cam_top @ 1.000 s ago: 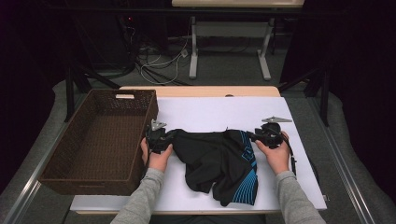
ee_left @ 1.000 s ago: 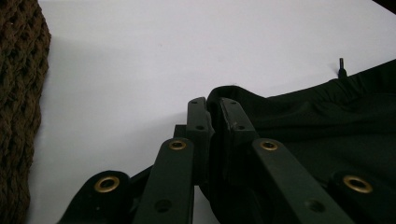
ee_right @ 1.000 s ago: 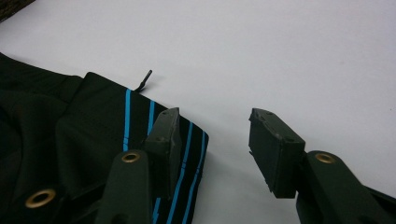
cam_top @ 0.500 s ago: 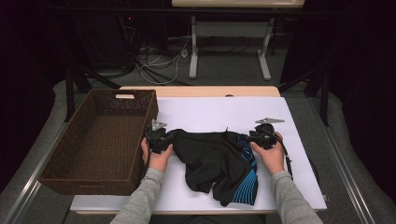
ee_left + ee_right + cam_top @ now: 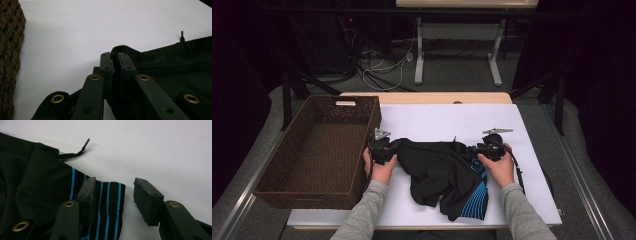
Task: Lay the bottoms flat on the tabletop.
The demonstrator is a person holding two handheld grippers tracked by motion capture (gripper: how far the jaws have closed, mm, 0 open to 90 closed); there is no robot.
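Left hand-held gripper (image 5: 384,148) is pinching the shorts (image 5: 447,175), jaws pressed together on the black waistband edge, and in the left gripper view I see the fabric folded between the pads (image 5: 125,65). It sits just beside the basket (image 5: 287,192), which lies along the table's (image 5: 432,117) left edge. My right hand-held gripper (image 5: 113,192) has its jaws spread over the striped corner of the shorts: one pad rests on the blue stripes, the other stands clear over bare white surface. I see the shorts lying rumpled across the middle of the table, toward the near edge, with a drawstring tip (image 5: 86,141) poking out onto the white.
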